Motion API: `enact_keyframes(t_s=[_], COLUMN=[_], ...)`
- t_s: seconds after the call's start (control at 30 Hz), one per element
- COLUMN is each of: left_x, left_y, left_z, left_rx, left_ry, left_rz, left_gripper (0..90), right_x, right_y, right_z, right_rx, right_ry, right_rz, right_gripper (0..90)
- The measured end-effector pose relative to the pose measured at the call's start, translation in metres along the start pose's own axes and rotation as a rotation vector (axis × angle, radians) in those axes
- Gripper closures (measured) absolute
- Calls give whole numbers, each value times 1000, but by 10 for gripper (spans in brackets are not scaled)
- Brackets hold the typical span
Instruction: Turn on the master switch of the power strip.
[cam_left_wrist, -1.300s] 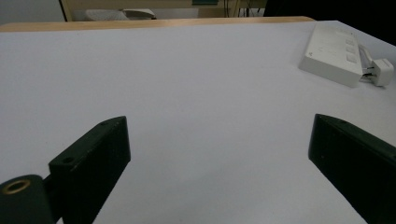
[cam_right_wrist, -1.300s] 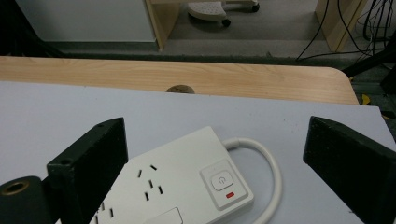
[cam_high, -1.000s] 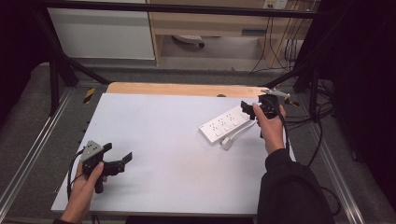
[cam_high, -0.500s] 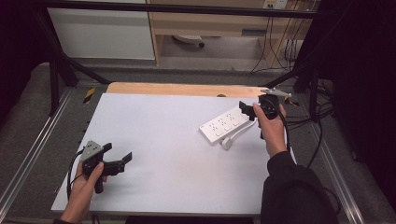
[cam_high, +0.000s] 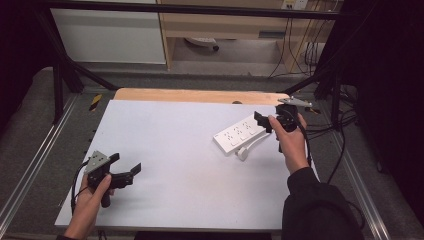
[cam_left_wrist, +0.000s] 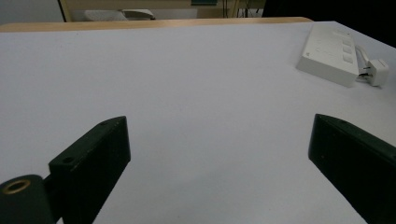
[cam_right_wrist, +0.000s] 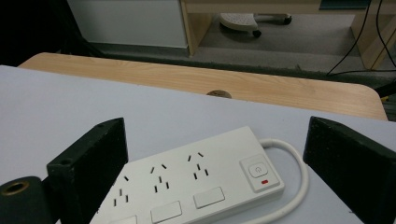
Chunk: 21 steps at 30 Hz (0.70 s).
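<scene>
A white tabletop (cam_high: 190, 150) with a wooden strip along its far edge stands on a grey floor, a pale cabinet (cam_high: 107, 35) behind it. A white power strip (cam_high: 239, 134) lies flat at the far right, its cord looping to a white plug (cam_high: 242, 154) just beside its near side. The right gripper (cam_high: 264, 122), held in a hand, hovers over the strip's far end with jaws spread wide, touching nothing. The left gripper (cam_high: 127, 172) rests at the near left, well apart from the strip, jaws also spread and empty.
</scene>
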<state>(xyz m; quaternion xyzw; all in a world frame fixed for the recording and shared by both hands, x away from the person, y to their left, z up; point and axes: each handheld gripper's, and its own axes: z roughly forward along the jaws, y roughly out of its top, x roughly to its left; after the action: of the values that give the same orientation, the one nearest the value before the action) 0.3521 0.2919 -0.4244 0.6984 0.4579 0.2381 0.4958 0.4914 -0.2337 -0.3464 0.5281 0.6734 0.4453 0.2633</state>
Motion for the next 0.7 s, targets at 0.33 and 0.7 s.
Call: enact_keyframes(t_s=[0.33,0.7], left_x=[0,1], left_y=[-1,-2], left_z=[0,-3], left_rx=[13,20], left_ry=[-1,-3], left_rz=[-10,-12], left_gripper=[56,62], right_x=[4,7], right_y=[-5,-15], right_z=[-13,-31], right_rx=[10,-14], right_ry=[17,37], right_rz=[-5,-22], right_gripper=[59,49])
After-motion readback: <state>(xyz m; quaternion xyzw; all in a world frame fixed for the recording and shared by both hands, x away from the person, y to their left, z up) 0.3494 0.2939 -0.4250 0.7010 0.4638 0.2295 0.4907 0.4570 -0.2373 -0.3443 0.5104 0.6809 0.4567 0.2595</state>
